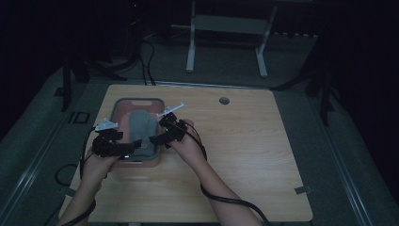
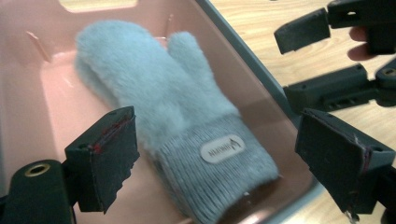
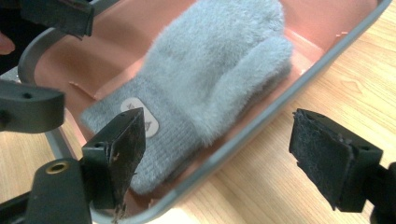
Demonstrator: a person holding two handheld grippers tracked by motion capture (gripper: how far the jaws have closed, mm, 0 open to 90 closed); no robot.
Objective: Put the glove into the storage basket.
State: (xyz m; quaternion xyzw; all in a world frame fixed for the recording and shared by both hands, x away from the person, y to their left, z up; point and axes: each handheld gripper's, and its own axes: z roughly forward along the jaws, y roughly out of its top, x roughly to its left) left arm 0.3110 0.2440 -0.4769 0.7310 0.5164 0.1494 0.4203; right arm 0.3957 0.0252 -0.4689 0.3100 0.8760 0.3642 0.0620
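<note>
Resting on a wooden table (image 1: 244,155) in a dark room, both hand-held grippers (image 1: 141,143) gape wide, empty.

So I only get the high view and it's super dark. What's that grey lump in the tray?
Observer: It's a fluffy grey mitten, lying flat in the pink tray, thumb and all.
Operator: Does it have anything written on it?
Observer: Yes, a small oval label sits on the knitted cuff. The writing is too small for me to read.
Operator: Is the left gripper grabbing it yet?
Observer: No. The left gripper is wide open, with the cuff between its jaws, and I can't see either jaw touching it.
Operator: And the right gripper?
Observer: The right gripper is open too, one jaw over the cuff, the other out over the wooden table, straddling the tray's grey rim.
</note>
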